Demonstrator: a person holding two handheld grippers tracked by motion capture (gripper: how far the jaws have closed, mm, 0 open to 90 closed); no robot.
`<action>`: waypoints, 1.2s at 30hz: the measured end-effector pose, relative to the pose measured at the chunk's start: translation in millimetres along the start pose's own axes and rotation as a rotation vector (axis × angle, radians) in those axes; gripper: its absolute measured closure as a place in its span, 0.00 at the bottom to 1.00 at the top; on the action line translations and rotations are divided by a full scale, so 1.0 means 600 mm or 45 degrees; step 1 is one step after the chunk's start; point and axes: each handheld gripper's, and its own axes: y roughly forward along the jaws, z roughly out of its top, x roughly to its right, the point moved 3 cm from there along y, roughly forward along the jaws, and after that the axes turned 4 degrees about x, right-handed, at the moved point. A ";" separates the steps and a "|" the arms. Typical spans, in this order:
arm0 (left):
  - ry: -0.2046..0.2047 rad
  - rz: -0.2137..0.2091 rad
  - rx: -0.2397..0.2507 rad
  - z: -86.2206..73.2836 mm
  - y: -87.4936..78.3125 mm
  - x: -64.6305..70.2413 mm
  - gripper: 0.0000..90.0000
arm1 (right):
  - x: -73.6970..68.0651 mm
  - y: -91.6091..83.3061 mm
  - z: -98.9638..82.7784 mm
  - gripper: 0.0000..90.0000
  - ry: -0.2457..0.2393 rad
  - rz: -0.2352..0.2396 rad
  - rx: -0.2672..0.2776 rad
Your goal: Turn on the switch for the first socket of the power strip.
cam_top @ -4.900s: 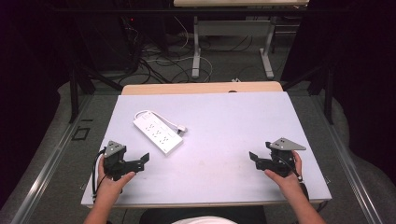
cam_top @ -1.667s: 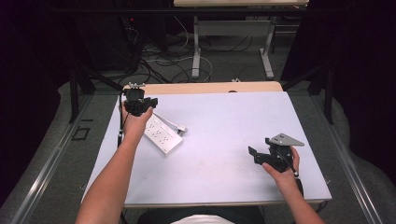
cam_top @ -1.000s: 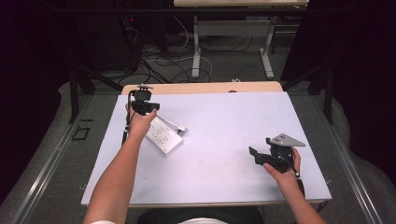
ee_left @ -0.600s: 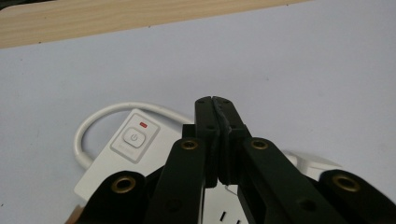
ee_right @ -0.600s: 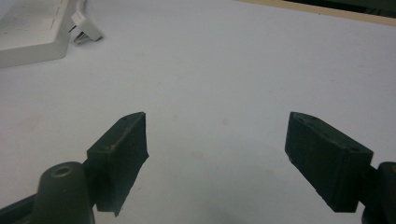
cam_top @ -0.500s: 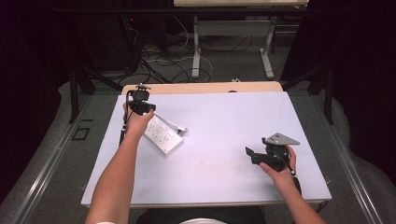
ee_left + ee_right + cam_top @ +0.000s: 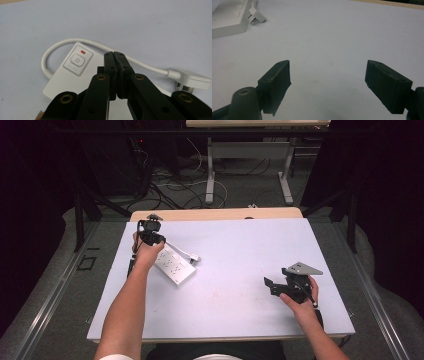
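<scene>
A white power strip point(image 7: 172, 266) lies at an angle on the left half of the pale table point(image 7: 240, 250). Its short cable loops from the far end and ends in a white plug point(image 7: 194, 258) beside it. My left gripper point(image 7: 150, 231) hangs over the strip's far end. In the left gripper view the jaws of the left gripper point(image 7: 115, 53) are shut with nothing between them, their tips just past the power button point(image 7: 78, 60), and the cable point(image 7: 140, 62) and plug point(image 7: 197, 81) run behind. My right gripper point(image 7: 269, 285) is open, low over bare table at the right, jaws pointing left.
The right gripper point(image 7: 327, 75) looks across bare table toward the strip's corner point(image 7: 227, 17) and the plug point(image 7: 257, 15), far off at the upper left. A wooden strip point(image 7: 215, 214) borders the table's far edge. Cables and desk legs point(image 7: 210, 175) are on the floor beyond.
My left hand went from the table's front left up to the far end of the power strip and has held there. The right gripper shifted slightly left.
</scene>
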 end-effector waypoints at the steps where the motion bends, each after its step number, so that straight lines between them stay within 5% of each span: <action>1: -0.003 -0.001 -0.002 -0.002 0.004 0.001 1.00 | 0.001 0.000 0.000 0.22 -0.002 0.005 -0.004; 7: 0.026 0.011 -0.029 -0.004 0.013 0.006 0.99 | -0.001 -0.001 -0.002 0.22 0.013 0.015 -0.021; 20: -0.013 0.018 -0.039 -0.014 0.040 0.003 0.95 | -0.002 0.002 -0.006 0.22 0.026 0.042 -0.036; 32: 0.003 0.026 -0.004 -0.018 0.049 -0.003 0.91 | -0.003 0.002 -0.007 0.22 0.039 0.050 -0.047; 36: -0.013 -0.003 -0.009 -0.019 0.049 -0.003 0.93 | -0.003 0.003 -0.007 0.22 0.039 0.053 -0.042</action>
